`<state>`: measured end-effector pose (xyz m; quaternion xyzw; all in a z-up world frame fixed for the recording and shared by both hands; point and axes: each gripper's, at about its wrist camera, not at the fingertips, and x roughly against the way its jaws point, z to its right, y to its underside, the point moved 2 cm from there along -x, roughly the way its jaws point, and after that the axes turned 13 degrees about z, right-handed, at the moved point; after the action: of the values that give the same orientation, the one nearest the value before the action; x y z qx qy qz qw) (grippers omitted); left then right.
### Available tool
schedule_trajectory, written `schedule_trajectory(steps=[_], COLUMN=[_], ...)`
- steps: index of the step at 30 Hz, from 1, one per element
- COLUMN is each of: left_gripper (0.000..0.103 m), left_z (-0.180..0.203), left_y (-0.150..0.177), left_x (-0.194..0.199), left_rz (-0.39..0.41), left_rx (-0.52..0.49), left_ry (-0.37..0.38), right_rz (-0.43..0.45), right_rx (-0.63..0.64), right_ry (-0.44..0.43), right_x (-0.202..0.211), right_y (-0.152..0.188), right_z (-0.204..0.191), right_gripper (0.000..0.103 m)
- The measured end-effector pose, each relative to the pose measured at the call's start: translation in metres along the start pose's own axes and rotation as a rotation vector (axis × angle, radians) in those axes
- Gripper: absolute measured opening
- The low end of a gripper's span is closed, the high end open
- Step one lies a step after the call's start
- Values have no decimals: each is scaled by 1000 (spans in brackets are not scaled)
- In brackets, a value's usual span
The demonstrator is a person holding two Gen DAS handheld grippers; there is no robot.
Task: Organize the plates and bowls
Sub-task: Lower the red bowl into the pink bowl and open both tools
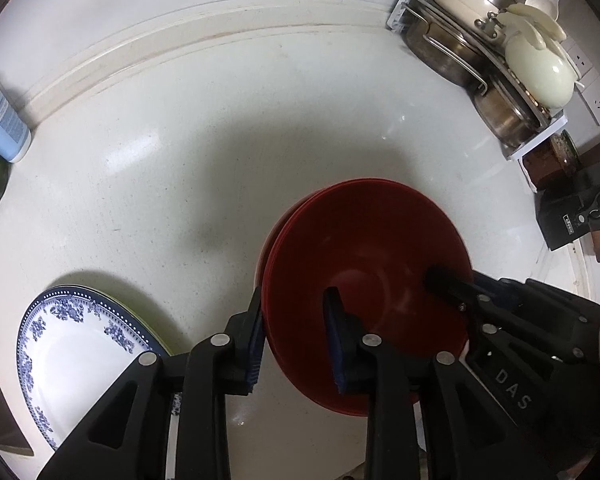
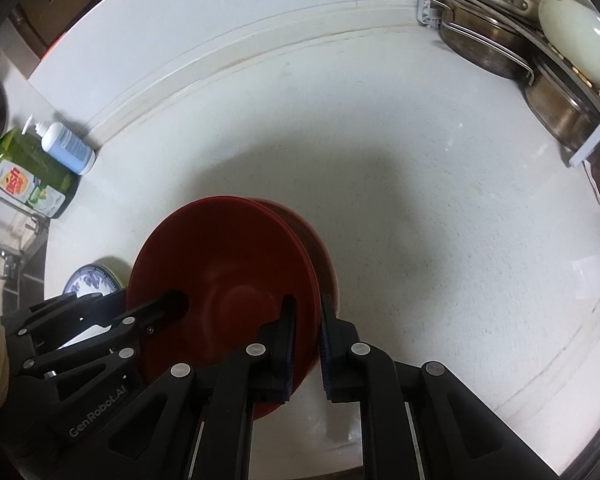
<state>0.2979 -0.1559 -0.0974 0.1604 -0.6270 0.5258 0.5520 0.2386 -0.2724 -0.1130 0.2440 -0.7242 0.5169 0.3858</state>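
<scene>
White counter (image 1: 220,128), both claws on stacked red bowls (image 1: 364,264); left gripper (image 1: 296,344) astride the rim, grip unclear; right gripper (image 2: 306,344) clenching the opposite rim; floral plate (image 1: 68,344) left, partly hidden

I read "DAS" in raised letters on the black body of the right gripper (image 1: 452,280), seen from my left camera. From my right camera, "GenRobot.AI" runs along the left gripper (image 2: 176,304). The green dish soap bottle (image 2: 32,176) carries a label reading "dish"; its smaller print is illegible.
</scene>
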Motion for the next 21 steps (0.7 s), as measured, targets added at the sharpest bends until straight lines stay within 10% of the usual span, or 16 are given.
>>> schedule_trajectory(steps=[21], left_gripper=[55], left_z=[-8], left_y=[-10], left_x=[26], left_rz=[74], left_rx=[25], left_ry=[29], right_rz=[7], right_rx=[7], right_ry=[-57], right_x=[3], right_y=[-1], right_z=[2], right_gripper=[32])
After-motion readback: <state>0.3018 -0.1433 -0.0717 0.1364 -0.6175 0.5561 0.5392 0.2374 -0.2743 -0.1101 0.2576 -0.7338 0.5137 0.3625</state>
